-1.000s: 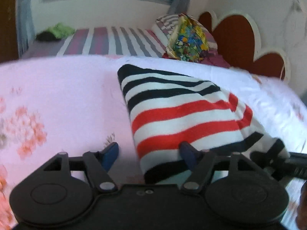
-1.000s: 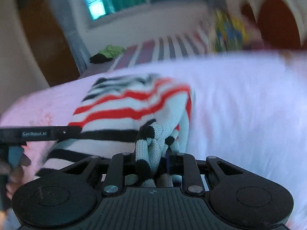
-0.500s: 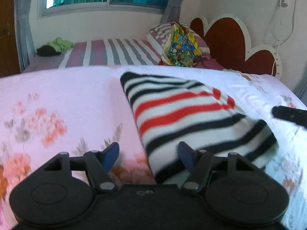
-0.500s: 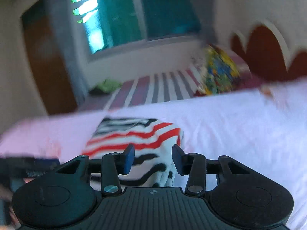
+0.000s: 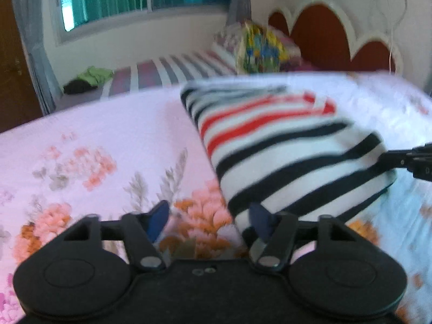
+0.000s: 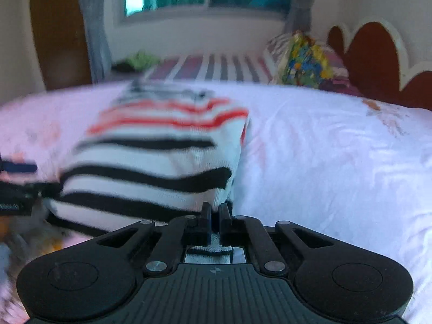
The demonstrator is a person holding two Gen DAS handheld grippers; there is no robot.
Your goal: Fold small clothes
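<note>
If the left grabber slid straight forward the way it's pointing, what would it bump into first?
Probably the striped garment. The left gripper is open, and its right-hand finger already sits at the garment's near corner, while the other finger is over the flowered bedsheet. Depth is hard to judge in this blurry view.

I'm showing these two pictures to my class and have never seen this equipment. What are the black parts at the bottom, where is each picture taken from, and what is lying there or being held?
There is no robot here. A person holds a two-fingered tool in each hand, and each tool carries a wide-angle camera looking forward along its fingers, so the black parts are the tool itself.

One picture looks from the left hand-held gripper; its blue-tipped fingers are spread open and hold nothing. The other looks from the right hand-held gripper, whose fingers are shut on the near edge of the striped garment.

That folded garment, white with black and red stripes, lies on a bed with a floral sheet. Behind are a second bed, a colourful pillow and a window. Both pictures are somewhat blurred.
</note>
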